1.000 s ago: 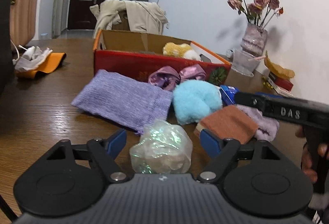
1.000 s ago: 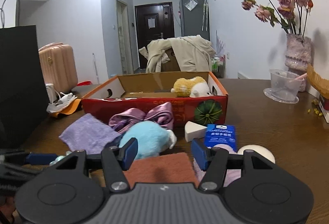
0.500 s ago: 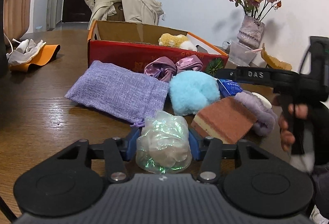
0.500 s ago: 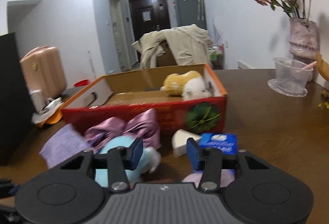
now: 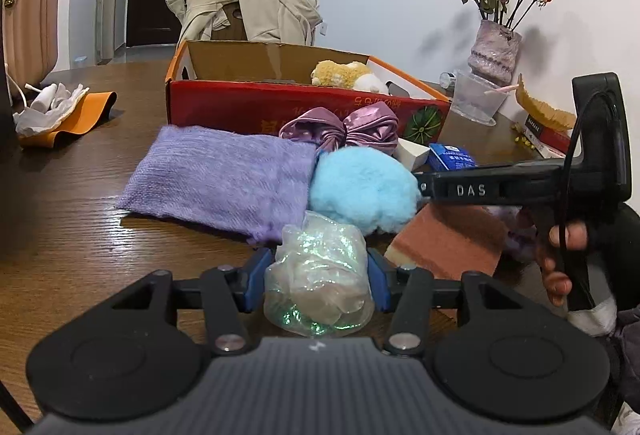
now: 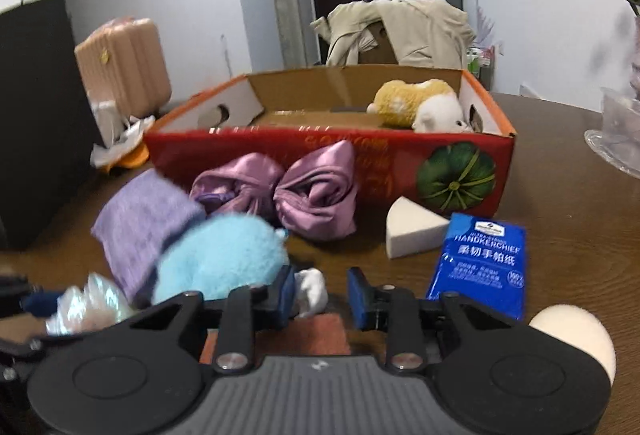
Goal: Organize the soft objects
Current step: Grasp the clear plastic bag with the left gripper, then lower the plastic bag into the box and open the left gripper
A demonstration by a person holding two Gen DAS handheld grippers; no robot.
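**Left gripper clamped on the iridescent bundle; right gripper over the brick-red sponge**

The left gripper is clenched on a crumpled iridescent plastic bundle; both blue pads press its sides, and the bundle bulges above and below them. It sits at the near edge of the wooden table, just in front of a lilac knit pouch and a fluffy light-blue pom-pom, which touch one another. Behind these, a shiny purple satin bow lies against the front wall of the box.

The right gripper stands with its jaws parted, a gap showing between the blue pads. A brick-red sponge lies below and between the fingers; whether the pads touch it cannot be told. The pom-pom is just left of the left-hand finger in the right wrist view. Ahead to the right lie a white wedge sponge and a blue handkerchief pack, near each other, and a cream round sponge at the right edge. In the left wrist view the right gripper's body crosses over the pom-pom and the sponge, held by the person's hand.

The red cardboard box is open at the top. In its right far corner lies a yellow-and-white plush toy; the rest of its floor shows bare cardboard.
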